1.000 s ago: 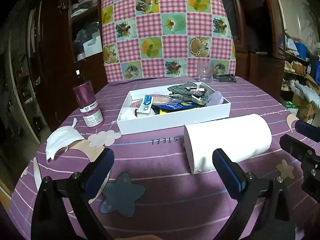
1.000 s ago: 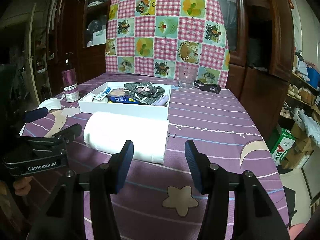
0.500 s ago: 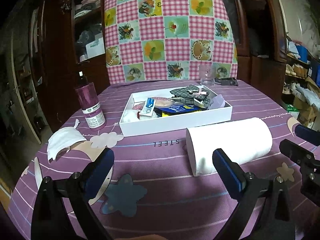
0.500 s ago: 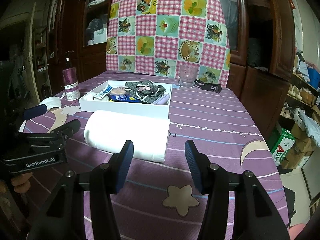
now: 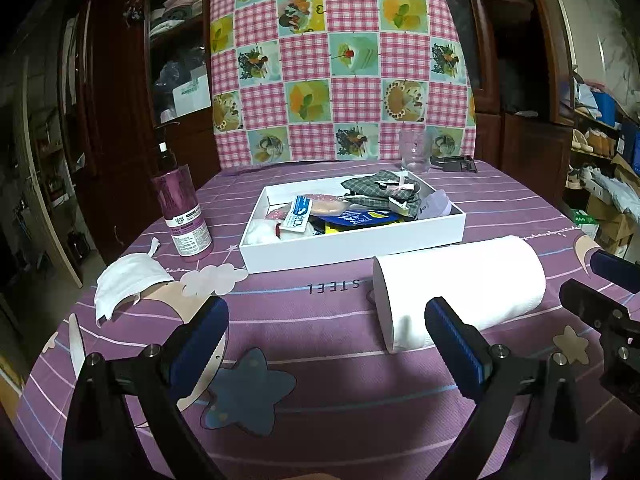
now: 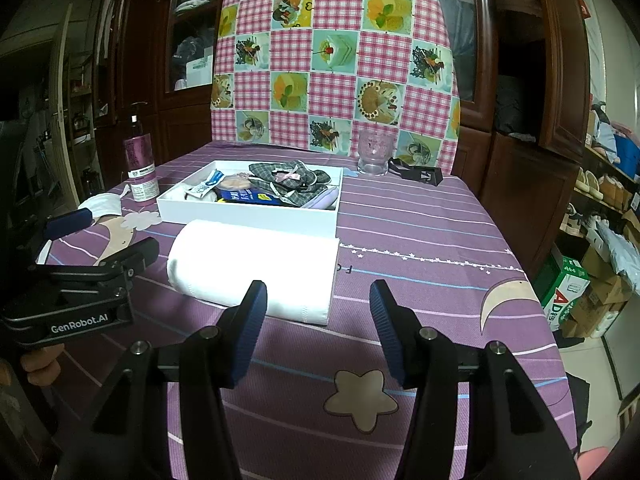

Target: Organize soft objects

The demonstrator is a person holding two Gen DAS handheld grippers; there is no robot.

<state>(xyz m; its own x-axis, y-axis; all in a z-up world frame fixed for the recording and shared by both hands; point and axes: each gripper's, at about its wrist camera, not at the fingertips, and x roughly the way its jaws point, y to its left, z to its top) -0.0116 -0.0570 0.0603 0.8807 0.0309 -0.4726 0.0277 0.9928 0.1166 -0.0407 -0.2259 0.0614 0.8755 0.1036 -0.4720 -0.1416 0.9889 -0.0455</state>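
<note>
Looking along the left gripper (image 5: 326, 344), its jaws are seen spread wide with nothing between them, above the purple tablecloth (image 5: 320, 392). The near end of the paper towel roll (image 5: 460, 284) is partly covered by one blue finger pad (image 5: 456, 350). The roll is white and cylindrical, laid on its side just in front of the white tray (image 5: 352, 242). The tray's contents are heaped and hard to separate; a grey checked cloth (image 5: 380, 186) and a small tube (image 5: 298, 218) can be made out. A white face mask (image 5: 128, 282) is crumpled near a purple bottle (image 5: 182, 212). The right gripper is cut off at the frame's right edge.

In the right wrist view, the right gripper (image 6: 318, 324) is likewise held with jaws parted and empty. The roll (image 6: 256, 266) is shown beyond the fingertips, untouched, its front edge hidden behind one pad (image 6: 248, 332). The left gripper (image 6: 100, 240) is seen at the left, its holder's fingers only partly visible. A clear glass (image 6: 374, 154) stands behind the tray (image 6: 248, 212).
</note>
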